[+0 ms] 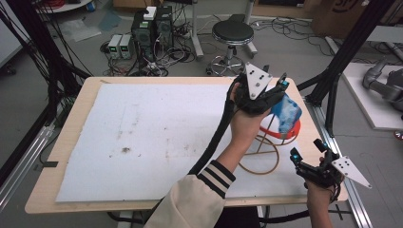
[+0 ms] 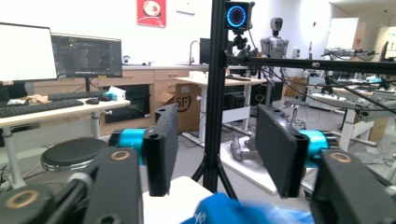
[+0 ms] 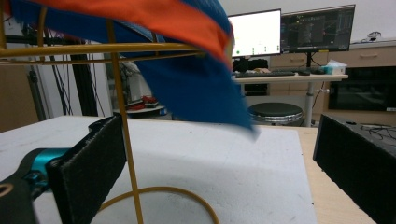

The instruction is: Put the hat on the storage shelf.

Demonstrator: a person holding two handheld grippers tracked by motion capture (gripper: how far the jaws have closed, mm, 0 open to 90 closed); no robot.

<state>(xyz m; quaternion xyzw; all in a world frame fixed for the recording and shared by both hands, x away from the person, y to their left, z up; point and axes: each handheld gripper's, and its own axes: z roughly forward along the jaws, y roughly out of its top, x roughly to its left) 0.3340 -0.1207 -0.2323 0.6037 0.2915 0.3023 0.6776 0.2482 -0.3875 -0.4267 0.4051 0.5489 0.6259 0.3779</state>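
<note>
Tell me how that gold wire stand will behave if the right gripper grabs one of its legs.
The wire stand looks thin and open, so it is probably light and may slide on the white mat. With the blue cloth and orange ring up top, it could tip. The right gripper may find its rod slippery.

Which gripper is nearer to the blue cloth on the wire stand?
Left. The left gripper hovers right above the blue cloth, jaws apart; the right gripper sits lower, beside the wire stand.
</note>
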